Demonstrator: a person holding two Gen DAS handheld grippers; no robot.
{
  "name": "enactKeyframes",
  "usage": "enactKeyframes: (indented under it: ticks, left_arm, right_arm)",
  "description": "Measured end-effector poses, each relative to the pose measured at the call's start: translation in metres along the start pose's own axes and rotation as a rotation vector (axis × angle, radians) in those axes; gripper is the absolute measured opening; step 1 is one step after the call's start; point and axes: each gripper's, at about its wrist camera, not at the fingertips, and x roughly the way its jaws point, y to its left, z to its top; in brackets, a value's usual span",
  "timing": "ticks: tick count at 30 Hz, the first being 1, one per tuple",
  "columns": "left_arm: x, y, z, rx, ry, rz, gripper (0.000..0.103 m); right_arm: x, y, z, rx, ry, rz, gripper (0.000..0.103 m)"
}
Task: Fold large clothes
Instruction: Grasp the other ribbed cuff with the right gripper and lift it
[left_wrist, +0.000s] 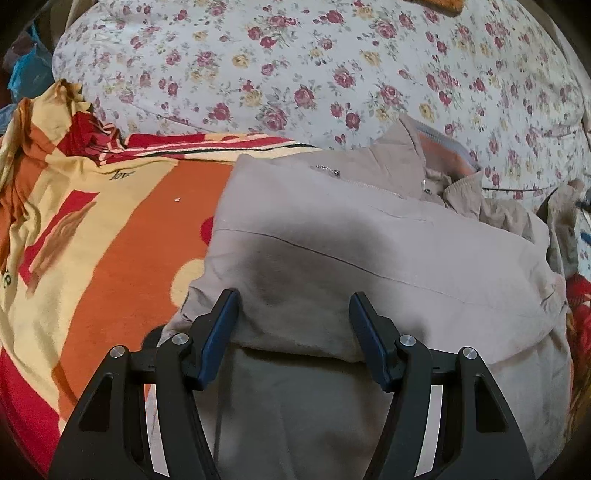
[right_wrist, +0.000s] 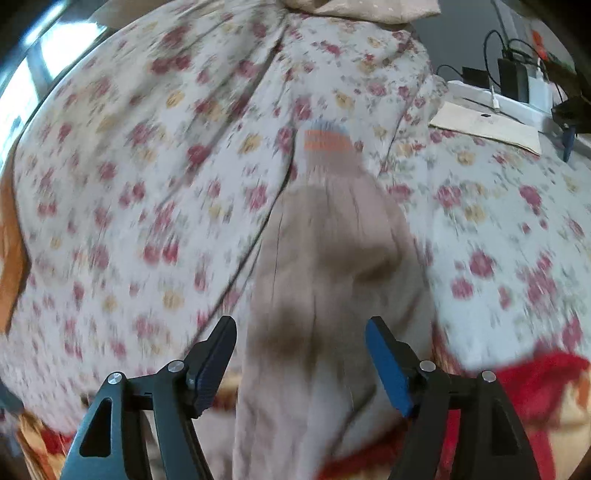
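A beige jacket (left_wrist: 369, 258) with a zipper and an orange-lined collar lies partly folded on the bed. My left gripper (left_wrist: 293, 314) is open, its fingers spread over the jacket's folded near edge, holding nothing. In the right wrist view, which is blurred by motion, a beige sleeve (right_wrist: 325, 266) with an orange and grey striped cuff (right_wrist: 327, 138) stretches away across the floral sheet. My right gripper (right_wrist: 301, 339) is open, with the sleeve lying between and below its fingers.
An orange, red and yellow blanket (left_wrist: 110, 240) lies under and left of the jacket. A floral sheet (left_wrist: 295, 66) covers the bed beyond. A white shelf with chargers and cables (right_wrist: 517, 88) and a brown envelope (right_wrist: 487, 127) lie at the far right.
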Motion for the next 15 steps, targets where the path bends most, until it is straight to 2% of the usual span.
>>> enactKeyframes:
  ticks: [5, 11, 12, 14, 15]
  left_arm:
    - [0.006, -0.001, 0.002, 0.007, 0.014, -0.002, 0.063]
    - [0.011, -0.003, 0.002, 0.031, 0.024, 0.006, 0.063]
    - [0.012, -0.003, 0.002, 0.033, 0.024, 0.008, 0.063]
    - [0.013, -0.003, 0.003, 0.034, 0.025, 0.011, 0.063]
    - [0.014, -0.003, 0.003, 0.033, 0.026, 0.012, 0.063]
  right_arm:
    - [0.023, -0.006, 0.032, 0.151, -0.051, 0.049, 0.083]
    - [0.068, -0.011, 0.05, 0.243, -0.007, 0.047, 0.082]
    - [0.072, -0.014, 0.051, 0.26, -0.006, 0.057, 0.077]
    - [0.082, -0.021, 0.054, 0.277, 0.021, 0.063, 0.037]
    - [0.086, -0.024, 0.055, 0.273, 0.047, 0.051, 0.03]
